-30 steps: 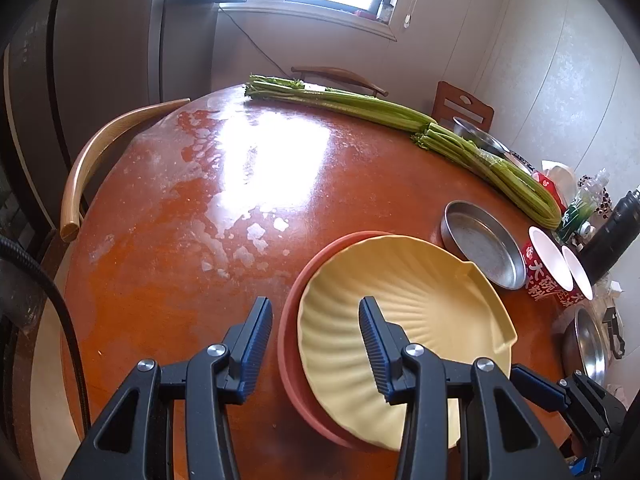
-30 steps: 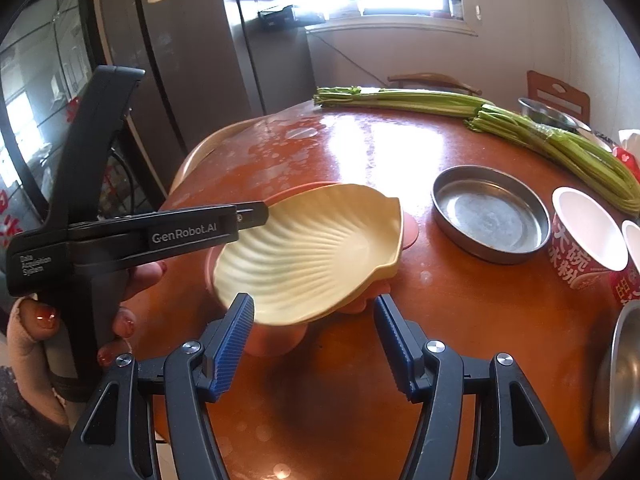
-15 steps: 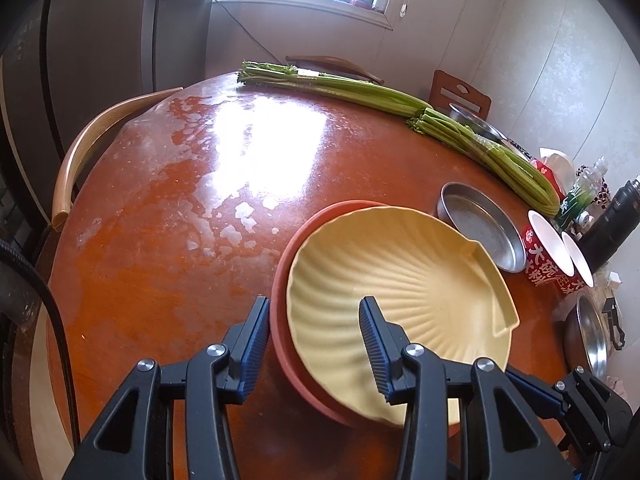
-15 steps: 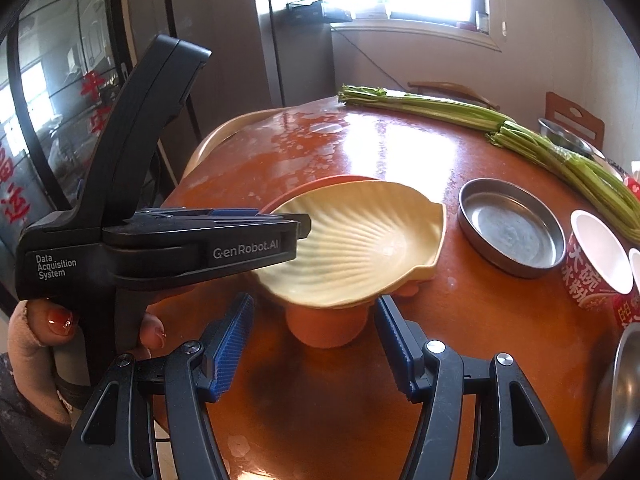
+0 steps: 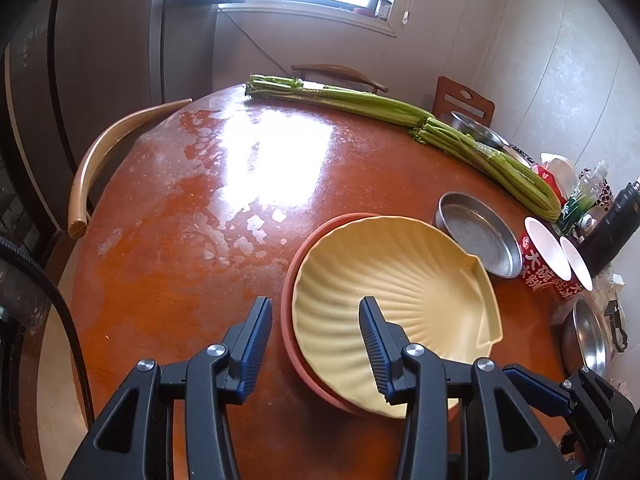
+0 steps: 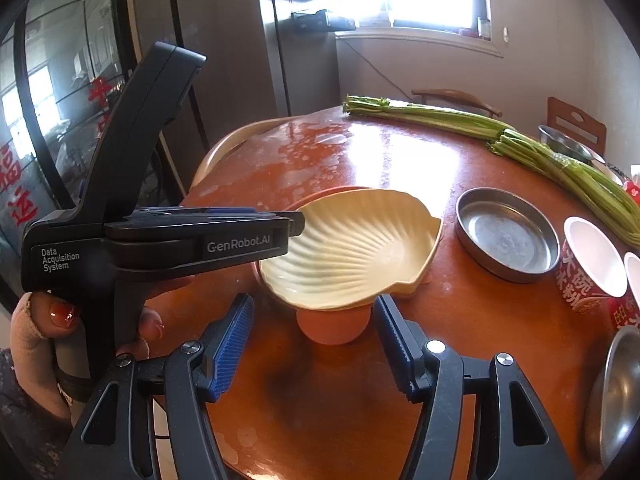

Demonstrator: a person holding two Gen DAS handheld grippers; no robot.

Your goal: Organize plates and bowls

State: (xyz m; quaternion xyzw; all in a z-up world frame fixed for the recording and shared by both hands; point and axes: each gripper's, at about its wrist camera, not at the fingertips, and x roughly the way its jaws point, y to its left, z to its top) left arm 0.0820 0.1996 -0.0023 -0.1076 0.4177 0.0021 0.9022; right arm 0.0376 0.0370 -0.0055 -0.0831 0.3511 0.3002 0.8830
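A yellow shell-shaped plate rests inside a pink plate on the round red-brown table. My left gripper hovers open over the stack's left rim, one finger above the yellow plate and the other outside the pink rim. Seen from the right wrist, the left gripper is side-on in a person's hand, its tip over the yellow rim. My right gripper stands open at the stack's near edge. The pink rim lies between its fingers, and neither pad touches it.
A round metal dish sits right of the stack, with two red paper cups beyond it. A metal bowl lies at the near right. Long green stalks cross the far side. A wooden chair back hugs the left edge.
In the right wrist view the left gripper has slid right, so its tip now reaches over the yellow plate's rim. The plates and both jaw openings look unchanged.
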